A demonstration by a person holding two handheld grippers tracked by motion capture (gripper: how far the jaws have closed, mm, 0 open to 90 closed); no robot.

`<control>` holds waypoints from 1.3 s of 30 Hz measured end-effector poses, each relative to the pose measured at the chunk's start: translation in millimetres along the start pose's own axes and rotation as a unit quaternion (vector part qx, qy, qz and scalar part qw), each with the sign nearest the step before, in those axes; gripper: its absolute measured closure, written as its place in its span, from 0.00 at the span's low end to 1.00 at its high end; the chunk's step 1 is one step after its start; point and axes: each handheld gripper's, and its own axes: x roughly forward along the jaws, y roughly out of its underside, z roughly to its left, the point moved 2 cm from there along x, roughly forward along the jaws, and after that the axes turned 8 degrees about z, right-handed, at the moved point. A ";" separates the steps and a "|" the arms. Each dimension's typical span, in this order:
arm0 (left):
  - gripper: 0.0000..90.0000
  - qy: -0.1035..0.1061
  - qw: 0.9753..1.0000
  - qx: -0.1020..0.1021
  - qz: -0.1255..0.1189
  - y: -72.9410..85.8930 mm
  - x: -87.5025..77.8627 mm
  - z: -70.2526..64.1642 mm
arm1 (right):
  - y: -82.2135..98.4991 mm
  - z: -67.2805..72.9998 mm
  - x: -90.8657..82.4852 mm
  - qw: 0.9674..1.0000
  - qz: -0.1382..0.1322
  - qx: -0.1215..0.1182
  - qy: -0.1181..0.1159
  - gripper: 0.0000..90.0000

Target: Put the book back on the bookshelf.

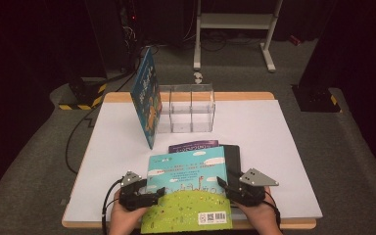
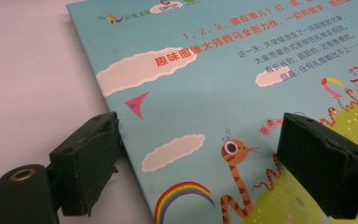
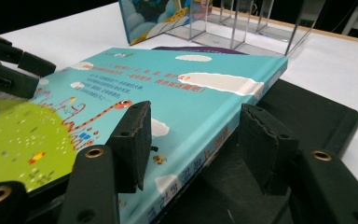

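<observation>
From the high view, a picture book [image 1: 188, 188] with a sky-blue and green cover lies flat at the near edge of the white table [image 1: 284, 161], stacked on a purple book [image 1: 194, 145] and a black one [image 1: 232, 155]; the left gripper [image 1: 152, 194] sits at its left edge and the right gripper [image 1: 223, 185] at its right edge. Farther back, another blue book [image 1: 146, 95] leans against a clear acrylic rack [image 1: 188, 108]. In the left gripper view, the jaws stand wide apart — one on the bare table just beside the book's edge, the other over the cover — and nothing is clamped. In the right gripper view, the jaws are about half open and straddle the book's spine edge, one above the cover, one beside the spine over the black book — whether the pads press it I cannot tell.
</observation>
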 end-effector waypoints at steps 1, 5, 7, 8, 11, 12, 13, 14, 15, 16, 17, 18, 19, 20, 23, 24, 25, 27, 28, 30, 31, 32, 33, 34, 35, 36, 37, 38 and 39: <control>0.15 0.001 1.000 -0.002 0.000 0.1 0.7 -1.3 | 0.3 -1.1 -1.1 1.000 -0.001 0.002 0.000 0.50; 0.16 0.006 1.000 0.005 -0.005 0.4 -1.1 -0.6 | 1.9 -3.1 -2.6 1.000 -0.004 0.005 -0.003 0.50; 0.17 0.007 1.000 0.013 -0.019 0.8 -3.7 -1.3 | 2.3 -2.8 -2.3 1.000 0.001 0.000 -0.002 0.52; 0.18 0.009 1.000 0.010 -0.029 1.0 -5.0 -3.2 | 2.7 -2.7 -2.1 1.000 0.004 -0.002 -0.002 0.53; 0.17 0.012 0.999 0.008 -0.038 -0.1 -10.2 -4.6 | 5.8 -4.0 -0.7 1.000 0.011 0.001 -0.002 0.53; 0.17 0.016 0.999 0.010 -0.039 -0.5 -11.9 -3.9 | 6.7 -4.9 -0.1 1.000 0.015 0.005 -0.005 0.53; 0.17 0.019 0.999 0.010 -0.040 -0.7 -13.3 -3.8 | 7.5 -5.9 0.6 1.000 0.018 0.008 -0.007 0.53; 0.17 0.021 0.999 0.006 -0.043 -0.8 -13.8 -4.1 | 8.2 -6.6 1.1 1.000 0.021 0.011 -0.009 0.53; 0.17 0.023 0.999 0.003 -0.046 -0.6 -13.7 -4.4 | 8.7 -7.2 1.4 1.000 0.021 0.015 -0.012 0.53; 0.17 0.024 0.999 0.004 -0.044 -0.4 -13.8 -3.9 | 9.1 -8.1 1.7 0.999 0.021 0.019 -0.015 0.53; 0.17 0.024 0.999 0.003 -0.042 -0.2 -13.5 -3.4 | 9.3 -8.5 1.7 0.999 0.021 0.020 -0.017 0.53; 0.17 0.024 0.999 0.003 -0.041 -0.3 -13.4 -3.1 | 9.2 -8.7 1.7 0.999 0.020 0.022 -0.019 0.53; 0.18 0.024 0.999 0.002 -0.040 -0.4 -13.2 -3.1 | 9.2 -8.7 1.6 0.999 0.019 0.022 -0.019 0.53; 0.18 0.022 0.999 0.005 -0.038 -0.4 -13.6 -3.0 | 9.1 -8.7 1.6 0.999 0.019 0.021 -0.019 0.53; 0.18 0.022 0.999 0.007 -0.040 -1.1 -13.5 -3.9 | 9.1 -9.2 1.7 0.999 0.021 0.019 -0.020 0.53; 0.18 0.022 0.999 0.007 -0.042 -1.9 -13.1 -5.0 | 9.2 -9.5 1.8 0.999 0.021 0.017 -0.020 0.53; 0.18 0.021 0.999 0.009 -0.042 -2.4 -12.7 -5.6 | 9.1 -9.7 1.9 0.999 0.022 0.016 -0.019 0.53; 0.18 0.021 0.999 0.011 -0.042 -3.4 -11.1 -7.9 | 8.8 -10.5 2.3 1.000 0.023 0.015 -0.015 0.53; 0.18 0.022 0.999 0.012 -0.044 -3.8 -9.9 -9.2 | 8.6 -11.2 2.7 1.000 0.023 0.015 -0.011 0.53; 0.18 0.023 0.999 0.009 -0.046 -4.2 -8.3 -12.3 | 8.5 -13.4 3.1 1.000 0.022 0.018 -0.008 0.52; 0.18 0.023 0.999 0.009 -0.046 -4.2 -8.3 -12.3 | 8.5 -13.4 3.1 1.000 0.022 0.018 -0.008 0.52; 0.18 0.023 0.999 0.014 -0.047 -4.5 -7.2 -14.8 | 9.0 -16.2 2.9 1.000 0.022 0.019 -0.006 0.52; 0.18 0.023 0.998 0.017 -0.046 -4.7 -6.3 -16.0 | 9.3 -17.5 2.6 1.000 0.023 0.020 -0.005 0.53; 0.18 0.024 0.999 0.020 -0.045 -4.9 -5.4 -17.3 | 9.6 -18.7 2.3 1.000 0.023 0.021 -0.003 0.53; 0.18 0.024 0.998 0.021 -0.045 -5.3 -4.1 -18.6 | 9.8 -20.1 2.0 1.000 0.022 0.021 -0.001 0.53; 0.18 0.025 0.998 0.023 -0.045 -5.7 -2.6 -20.2 | 10.1 -21.5 1.6 1.000 0.022 0.023 0.002 0.53; 0.18 0.025 0.998 0.023 -0.045 -5.7 -2.6 -20.2 | 10.4 -23.0 1.0 0.999 0.022 0.024 0.005 0.53; 0.18 0.027 0.998 0.024 -0.043 -6.5 0.4 -23.0 | 10.7 -24.9 0.3 0.999 0.023 0.026 0.007 0.53; 0.18 0.027 0.998 0.025 -0.042 -7.0 2.0 -24.6 | 10.9 -26.5 -0.2 0.999 0.023 0.029 0.008 0.53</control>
